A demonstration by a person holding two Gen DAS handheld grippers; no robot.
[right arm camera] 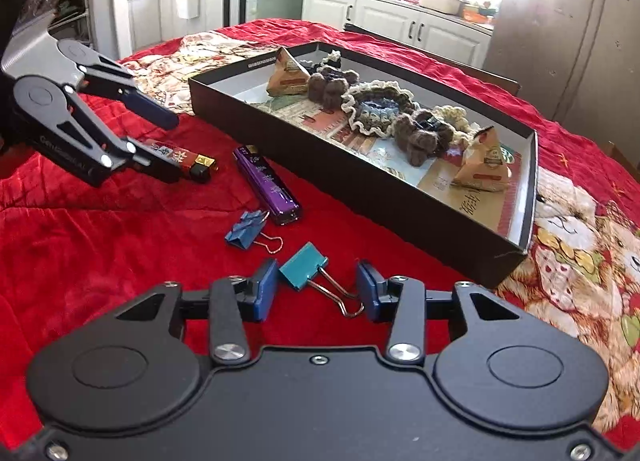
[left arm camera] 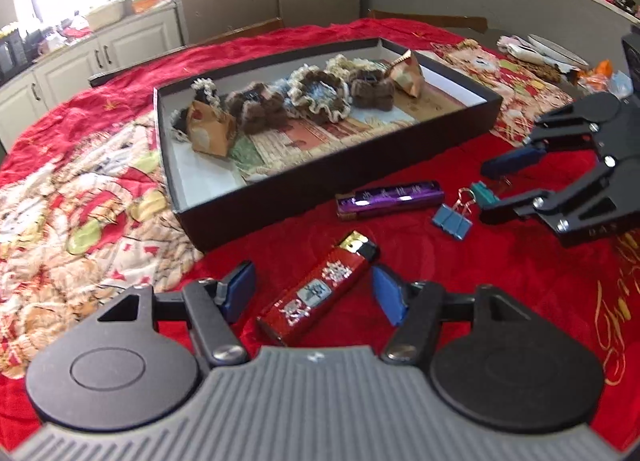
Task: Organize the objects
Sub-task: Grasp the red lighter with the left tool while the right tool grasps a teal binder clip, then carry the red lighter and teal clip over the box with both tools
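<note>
**Both grippers spread over small items beside the black box**

The red rectangular lighter with a gold-and-black cap [left arm camera: 318,288] lies on the red quilted cloth [left arm camera: 500,301], between the parted blue pads of the left gripper [left arm camera: 314,293], neither pad touching it. The teal metal binder clip with wire handles [right arm camera: 305,270] lies between the separated pads of the right gripper [right arm camera: 318,289]; whether the right-hand pad touches its wire loop I cannot tell.

In the right wrist view, the blue metal binder clip [right arm camera: 245,234] sits at 11 o'clock from the teal one, and the glossy purple rectangular lighter [right arm camera: 267,184] lies just beyond it. The shallow black cardboard box [right arm camera: 360,185] stands at 1 o'clock, holding brown and cream crocheted pieces [right arm camera: 380,109] and two tan pyramid-shaped paper packets [right arm camera: 486,161].
</note>
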